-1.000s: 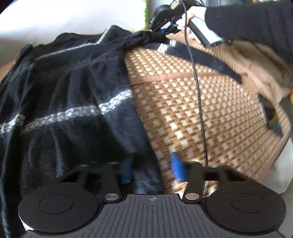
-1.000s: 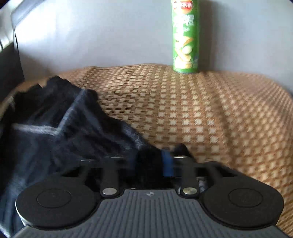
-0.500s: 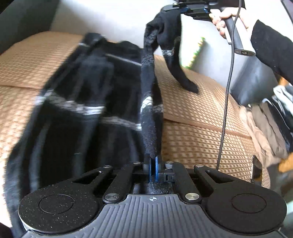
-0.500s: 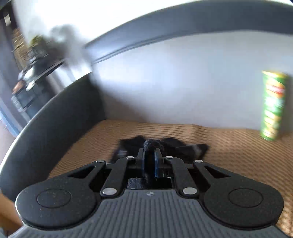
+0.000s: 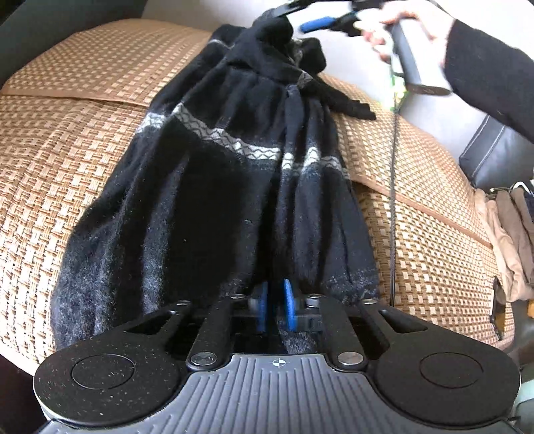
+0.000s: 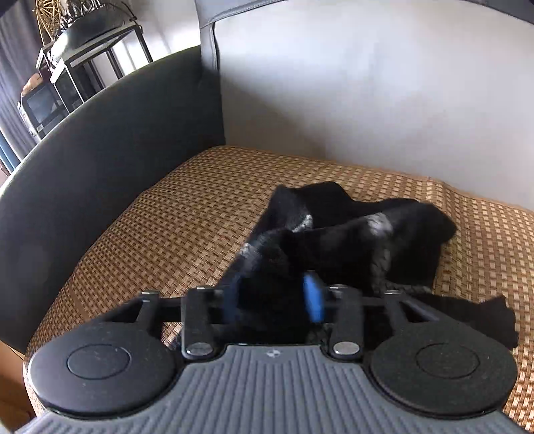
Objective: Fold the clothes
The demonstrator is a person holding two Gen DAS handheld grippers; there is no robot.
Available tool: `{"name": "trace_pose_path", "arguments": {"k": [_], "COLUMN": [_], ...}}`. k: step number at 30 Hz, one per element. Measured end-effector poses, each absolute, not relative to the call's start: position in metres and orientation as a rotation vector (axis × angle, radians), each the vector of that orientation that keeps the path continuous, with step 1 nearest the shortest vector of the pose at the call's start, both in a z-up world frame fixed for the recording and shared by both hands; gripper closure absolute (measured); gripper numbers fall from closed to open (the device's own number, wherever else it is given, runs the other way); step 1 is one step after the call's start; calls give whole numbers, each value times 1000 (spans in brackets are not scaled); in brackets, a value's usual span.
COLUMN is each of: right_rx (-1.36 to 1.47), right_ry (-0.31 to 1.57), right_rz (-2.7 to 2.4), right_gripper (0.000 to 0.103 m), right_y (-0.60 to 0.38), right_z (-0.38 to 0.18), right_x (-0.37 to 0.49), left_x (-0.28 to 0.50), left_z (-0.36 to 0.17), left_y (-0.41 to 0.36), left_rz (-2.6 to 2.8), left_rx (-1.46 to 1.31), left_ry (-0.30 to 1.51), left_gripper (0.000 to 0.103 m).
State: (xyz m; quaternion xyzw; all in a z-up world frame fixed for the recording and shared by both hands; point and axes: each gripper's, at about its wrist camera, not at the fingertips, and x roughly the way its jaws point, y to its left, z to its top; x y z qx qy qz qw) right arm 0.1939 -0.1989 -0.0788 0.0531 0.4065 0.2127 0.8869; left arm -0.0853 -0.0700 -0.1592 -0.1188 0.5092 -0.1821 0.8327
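Black sweater (image 5: pixel 233 187) w/ a pale patterned band lies stretched lengthwise on the woven mat (image 5: pixel 66 133) over the sofa seat, running from 6 o'clock up to 12 in the left wrist view.

Left gripper (image 5: pixel 276 305) – jaws have just been opening, now a narrow gap; the near hem sits between the blue pads (image 5: pixel 289 307), but whether they touch the cloth I can't tell.

Right gripper (image 6: pixel 273 302) at the far end, approx 1 o'clock in the left view, held by a hand (image 5: pixel 410 23) in a dark sleeve (image 5: pixel 490 70). Its jaws have just been opening too – spread about halfway, a bunch of the sweater between them, fabric slumped on the mat just ahead. Grip looks released.

Tan clothes pile (image 5: pixel 510 233) at 3 o'clock, off the mat's edge.
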Motion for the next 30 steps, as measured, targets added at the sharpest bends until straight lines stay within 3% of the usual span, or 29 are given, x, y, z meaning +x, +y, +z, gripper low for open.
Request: {"name": "trace_pose_path", "arguments": {"k": [6,9,13,17,18,21,25,26,30], "right_rx": [281,291,341,428,435,453,449,416,412], "right_ry": [734,758,829,889,897,936,1065,1093,1038], "right_rz": [397,394,372,462,495,611,692,698,716], "right_gripper": [48,47,46,54,64,74,74,77,71], "right_y": [-280,-313,-341,-334,-328,-306,-276,-269,-278], "right_z": [-52,-62,-86,-112,-117,-131,-158,-165,-135], "right_x": [128,82,38,-7,-22,-62,-95,-98,-81], "left_x": [-91,-85,-69,-64,-63,-60,-49,-45,-17], "left_z": [-146,-135,-109,-96,-97,-100,-98,-97,-86], "left_y": [-64,-59,-55,-50,-49,-47,-52,-52,-50], "left_rz": [-396,-378,-346,-305,-302,-289,-285,-288,-265], "left_rx": [-252,-259,-233,-203,-204,-211,-192,-178,-118], "left_ry": [1058,1026,948,910,918,934,931,924,855], "left_gripper": [60,59,46,45,45,45,45,45,33]}}
